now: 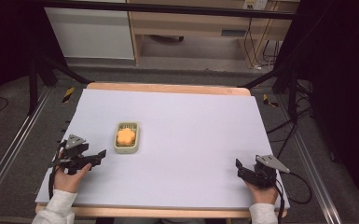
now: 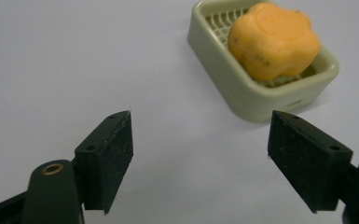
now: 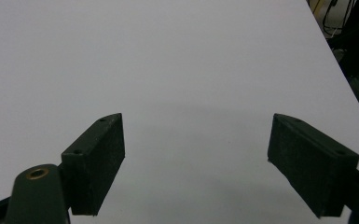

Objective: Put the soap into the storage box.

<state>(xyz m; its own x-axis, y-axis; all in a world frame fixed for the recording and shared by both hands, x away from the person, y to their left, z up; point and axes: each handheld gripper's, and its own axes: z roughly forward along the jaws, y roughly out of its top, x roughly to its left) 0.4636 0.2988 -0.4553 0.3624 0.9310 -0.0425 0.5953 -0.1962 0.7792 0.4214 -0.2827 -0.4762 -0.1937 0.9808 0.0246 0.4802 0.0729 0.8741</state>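
An orange flower-shaped soap (image 1: pixel 126 136) (image 2: pixel 272 40) lies in a pale green slatted soap dish (image 1: pixel 117 147) (image 2: pixel 224 79) on the left half of the white table top (image 1: pixel 182 135). My left gripper (image 1: pixel 99 156) (image 2: pixel 200 158) sits near the table's left edge, a short way left of and in front of the dish, open with only bare table between its jaws. In the left gripper view the dish stands beyond the right jaw. My right gripper (image 1: pixel 239 168) (image 3: pixel 196 163) rests near the front right corner, open and holding nothing.
The table's right edge (image 3: pixel 340 70) runs close beside the right gripper, with cables and dark floor beyond it. A wooden desk (image 1: pixel 191 23) and a white cabinet (image 1: pixel 91 32) stand behind the table. Metal rails (image 1: pixel 9 154) run along both sides.
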